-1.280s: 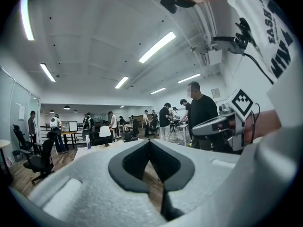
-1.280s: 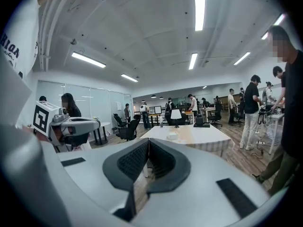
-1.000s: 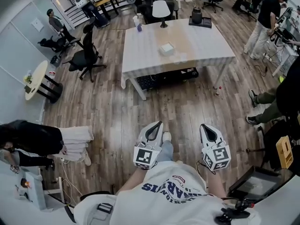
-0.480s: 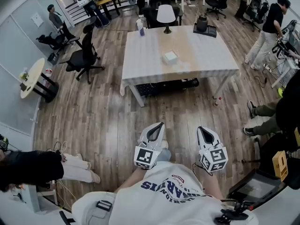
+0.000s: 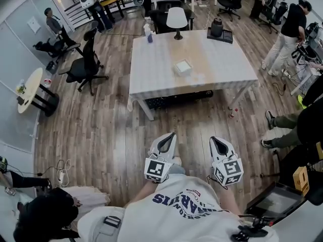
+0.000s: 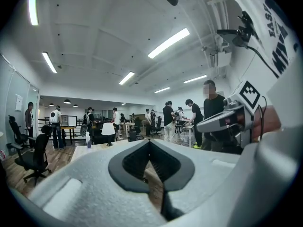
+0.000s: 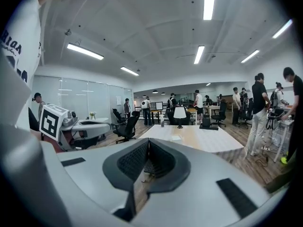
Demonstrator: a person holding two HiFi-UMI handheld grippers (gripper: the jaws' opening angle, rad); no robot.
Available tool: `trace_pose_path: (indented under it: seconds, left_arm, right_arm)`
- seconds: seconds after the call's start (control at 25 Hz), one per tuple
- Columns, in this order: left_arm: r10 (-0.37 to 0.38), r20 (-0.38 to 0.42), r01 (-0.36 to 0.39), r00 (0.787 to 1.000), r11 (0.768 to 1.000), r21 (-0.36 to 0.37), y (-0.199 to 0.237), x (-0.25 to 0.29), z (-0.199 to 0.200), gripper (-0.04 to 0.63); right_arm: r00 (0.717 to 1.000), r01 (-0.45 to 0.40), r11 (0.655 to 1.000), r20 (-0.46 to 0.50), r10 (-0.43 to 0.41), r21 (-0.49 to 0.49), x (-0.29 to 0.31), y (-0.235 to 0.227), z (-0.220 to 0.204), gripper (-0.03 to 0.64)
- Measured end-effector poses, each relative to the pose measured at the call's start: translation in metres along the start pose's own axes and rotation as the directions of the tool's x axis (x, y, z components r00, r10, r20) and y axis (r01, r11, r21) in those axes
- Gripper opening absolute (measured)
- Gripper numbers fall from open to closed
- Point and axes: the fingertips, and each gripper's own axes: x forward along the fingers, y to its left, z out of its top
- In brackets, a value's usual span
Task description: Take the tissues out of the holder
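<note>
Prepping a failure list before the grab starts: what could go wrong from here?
1. The tissue holder sits apparently unfixed on the table; a pull may drag or lift it unless one gripper pins it.
2. The left gripper and right gripper are both shut and empty; fingers must open before contact.
3. A bystander's legs at the right crowd the walk-in.

White T-shirt (image 5: pixel 166 221), navy lettering (image 5: pixel 184 198), grey left tool (image 5: pixel 171 134), right tool (image 5: pixel 212 139), marker cubes (image 5: pixel 156 169)
</note>
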Motion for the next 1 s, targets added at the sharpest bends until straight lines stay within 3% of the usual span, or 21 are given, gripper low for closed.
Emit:
trace_pose_path:
  seconds: [0.28,1.0]
  left_arm:
    - [-0.026,0.0,0.026,1.0,1.0,-0.014,0.036,0.021,0.003,0.005]
    - [-0.041,-0.007,0.04,0.999,0.997,-0.058,0.112,0.036,-0.025,0.005]
  right_arm:
    - [1.0,0.024,1.0,-0.011,-0.024,0.011,0.036,-0.004,0.019,0.009]
    - [0.993,0.092,0.994,-0.08,-0.087,0.063,0.095,0.006,0.003,0.009]
